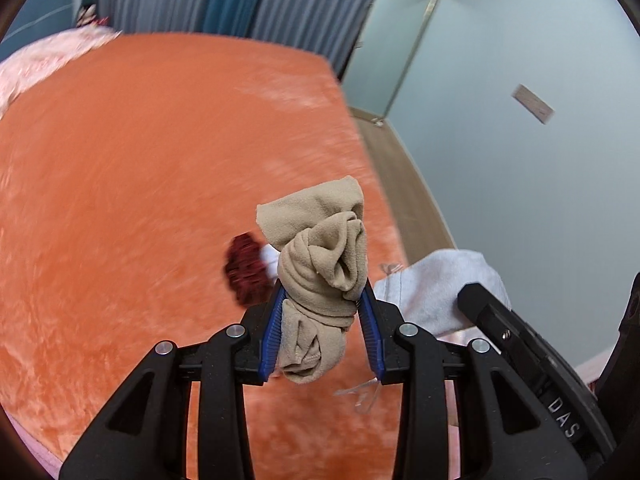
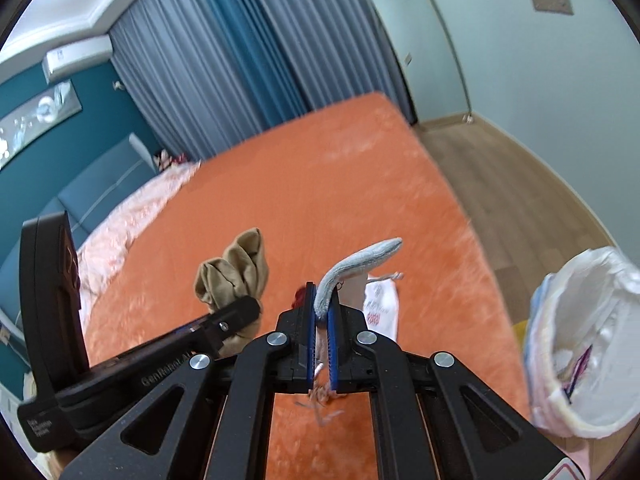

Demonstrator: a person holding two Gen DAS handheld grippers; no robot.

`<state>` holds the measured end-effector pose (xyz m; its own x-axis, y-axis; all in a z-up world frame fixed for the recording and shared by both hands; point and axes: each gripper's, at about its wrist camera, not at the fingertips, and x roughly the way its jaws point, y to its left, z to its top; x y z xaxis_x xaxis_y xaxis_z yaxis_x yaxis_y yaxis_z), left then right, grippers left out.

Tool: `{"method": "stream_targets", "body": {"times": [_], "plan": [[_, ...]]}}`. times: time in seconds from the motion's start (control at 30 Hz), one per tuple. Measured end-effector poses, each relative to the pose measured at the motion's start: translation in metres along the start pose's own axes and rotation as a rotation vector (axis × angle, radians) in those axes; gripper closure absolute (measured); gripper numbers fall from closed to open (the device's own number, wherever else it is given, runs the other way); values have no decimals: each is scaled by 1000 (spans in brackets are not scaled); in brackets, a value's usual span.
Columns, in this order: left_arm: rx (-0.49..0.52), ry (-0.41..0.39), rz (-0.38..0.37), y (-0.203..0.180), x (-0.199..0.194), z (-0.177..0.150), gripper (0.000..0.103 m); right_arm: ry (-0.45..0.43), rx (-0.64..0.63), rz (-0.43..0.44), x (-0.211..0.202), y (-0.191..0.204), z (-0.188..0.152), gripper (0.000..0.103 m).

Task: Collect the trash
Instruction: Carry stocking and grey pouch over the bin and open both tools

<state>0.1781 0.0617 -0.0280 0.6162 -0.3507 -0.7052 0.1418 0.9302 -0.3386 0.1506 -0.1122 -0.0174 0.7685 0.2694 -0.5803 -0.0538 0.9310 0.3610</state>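
My left gripper (image 1: pixel 322 292) is shut on a bunched tan cloth (image 1: pixel 320 256) and holds it above the orange bed cover (image 1: pixel 140 180). The tan cloth also shows in the right wrist view (image 2: pixel 234 272), held by the left gripper. My right gripper (image 2: pixel 322 300) is shut on a light grey-blue cloth (image 2: pixel 356 264), which sticks up and to the right; it also shows in the left wrist view (image 1: pixel 432 280). A dark red item (image 1: pixel 244 270) and a white printed packet (image 2: pixel 380 308) lie on the bed beyond the grippers.
A bin lined with a white plastic bag (image 2: pixel 588 340) stands on the floor at the right of the bed. Wooden floor (image 2: pixel 500 184) runs along the bed's right side. Pink bedding (image 2: pixel 132 220) lies at the left. Curtains (image 2: pixel 240 60) hang behind.
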Motion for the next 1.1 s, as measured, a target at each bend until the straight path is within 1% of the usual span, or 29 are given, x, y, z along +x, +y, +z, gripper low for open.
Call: {"method": "stream_targets", "body": {"times": [0.17,0.4,0.53,0.7,0.77,0.97,1.1], "plan": [[64,-23,-41,-43,-10,0,70,-84,18,-44,-41,-25,13,98],[164,-35,-95,-103,-17,-2,69,-161,82,-115,-88,-74,15,98],[225,-29,-129,-139,-17,-10,69,-196,124,-156,-112,-103,14,98],[302,-19,-176,-178,-15,-20,69,-228,176,-208,-135,-134,8,98],[334,-4,-199,-195,-11,-24,69,-236,198,-227,-142,-145,5,98],[397,23,-252,-229,-1,-37,69,-251,259,-275,-158,-178,-6,98],[414,47,-281,-243,10,-41,69,-255,287,-297,-164,-193,-12,98]]}}
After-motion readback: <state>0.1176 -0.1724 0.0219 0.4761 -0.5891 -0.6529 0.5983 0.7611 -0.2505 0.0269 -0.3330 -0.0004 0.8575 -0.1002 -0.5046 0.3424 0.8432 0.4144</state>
